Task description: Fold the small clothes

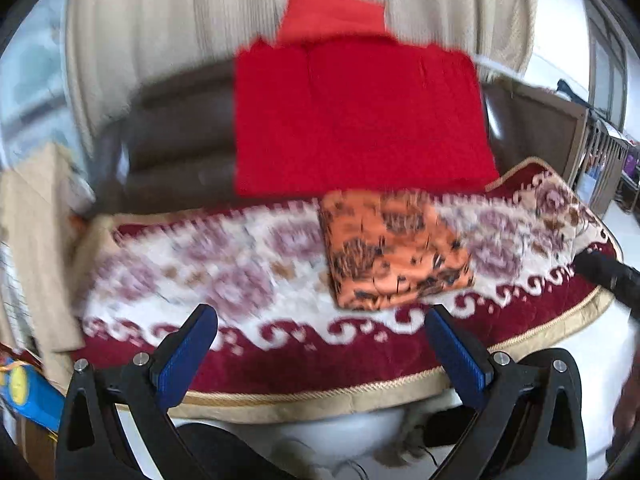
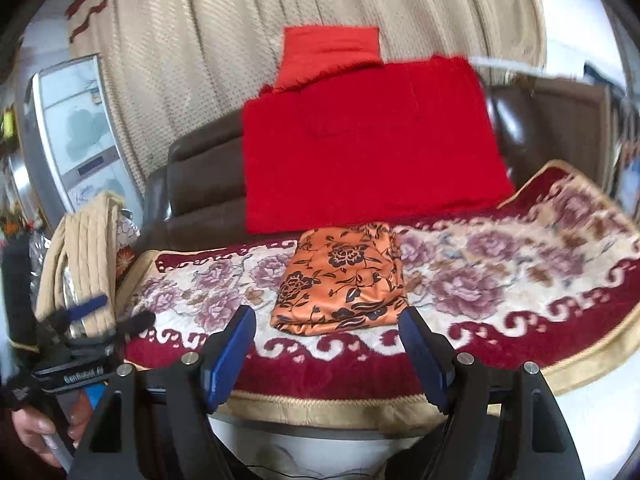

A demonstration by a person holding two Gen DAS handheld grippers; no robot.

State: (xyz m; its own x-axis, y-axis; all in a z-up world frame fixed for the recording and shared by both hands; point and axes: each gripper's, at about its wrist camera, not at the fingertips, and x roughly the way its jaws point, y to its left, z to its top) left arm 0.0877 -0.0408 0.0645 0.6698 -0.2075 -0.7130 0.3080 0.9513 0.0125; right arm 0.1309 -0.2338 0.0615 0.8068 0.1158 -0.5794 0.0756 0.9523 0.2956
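Here we recorded one folded orange cloth with black floral print [image 2: 340, 280], lying flat on the floral maroon-and-cream cover [image 2: 500, 280] of the seat, near its front edge. We held the left gripper [image 1: 320, 344] short of it, fingers spread wide and empty; likewise the right gripper [image 2: 328, 344], fingers apart with nothing between them, just before the cloth's near edge. Behind it a red cloth [image 2: 368, 144] hung over the dark brown backrest [image 2: 200, 176], a beige curtain [image 2: 280, 20] beyond.
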